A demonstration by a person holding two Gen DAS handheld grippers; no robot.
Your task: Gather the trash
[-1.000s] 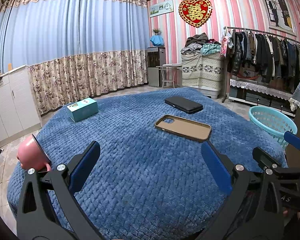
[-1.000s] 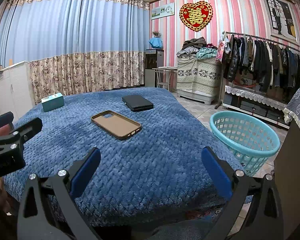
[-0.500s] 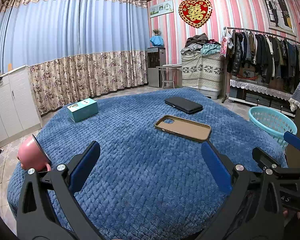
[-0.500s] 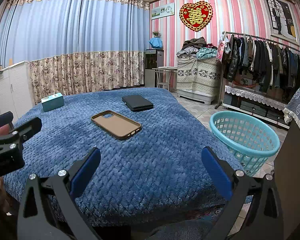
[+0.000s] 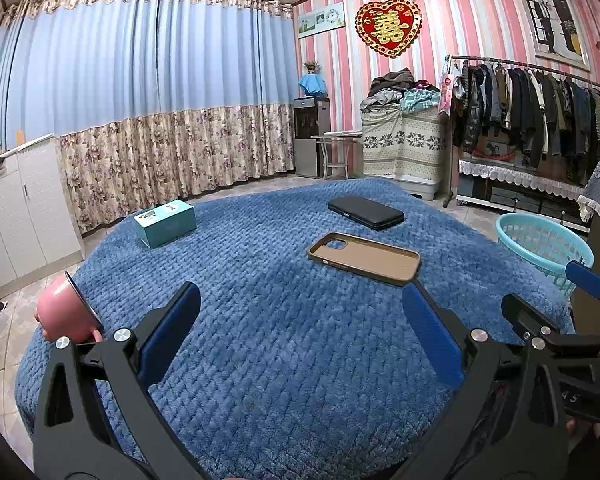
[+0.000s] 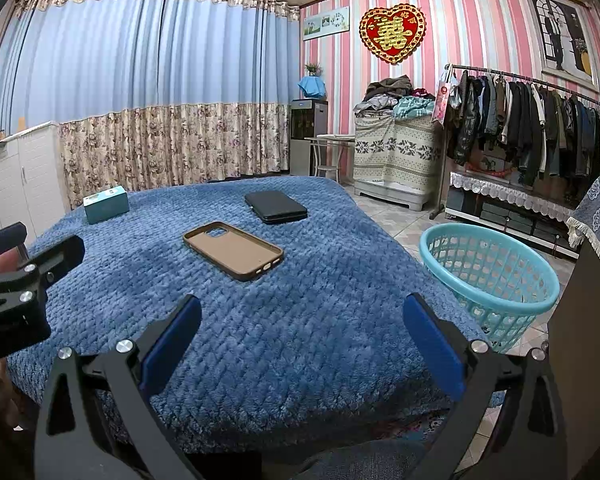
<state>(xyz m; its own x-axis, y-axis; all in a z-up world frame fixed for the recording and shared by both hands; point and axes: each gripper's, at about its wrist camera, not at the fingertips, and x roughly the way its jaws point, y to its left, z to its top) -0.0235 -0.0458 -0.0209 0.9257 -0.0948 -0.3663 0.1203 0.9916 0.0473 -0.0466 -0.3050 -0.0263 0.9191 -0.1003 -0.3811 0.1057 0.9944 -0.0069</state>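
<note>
A brown phone case (image 5: pixel 364 258) lies open side up on the blue blanket (image 5: pixel 260 340); it also shows in the right wrist view (image 6: pixel 233 249). A black wallet-like case (image 5: pixel 365 212) (image 6: pixel 276 207) lies beyond it. A teal box (image 5: pixel 165 223) (image 6: pixel 106 204) sits at the far left. A turquoise basket (image 6: pixel 490 276) (image 5: pixel 544 246) stands on the floor to the right. My left gripper (image 5: pixel 300 334) is open and empty above the blanket's near part. My right gripper (image 6: pixel 302 338) is open and empty near the blanket's front edge.
A pink round object (image 5: pixel 66 314) sits at the blanket's left edge. White cabinets (image 5: pixel 16 208) line the left wall. A clothes rack (image 6: pixel 532 136) and a covered pile (image 6: pixel 396 148) stand at the right. Tiled floor (image 6: pixel 392 216) lies between blanket and rack.
</note>
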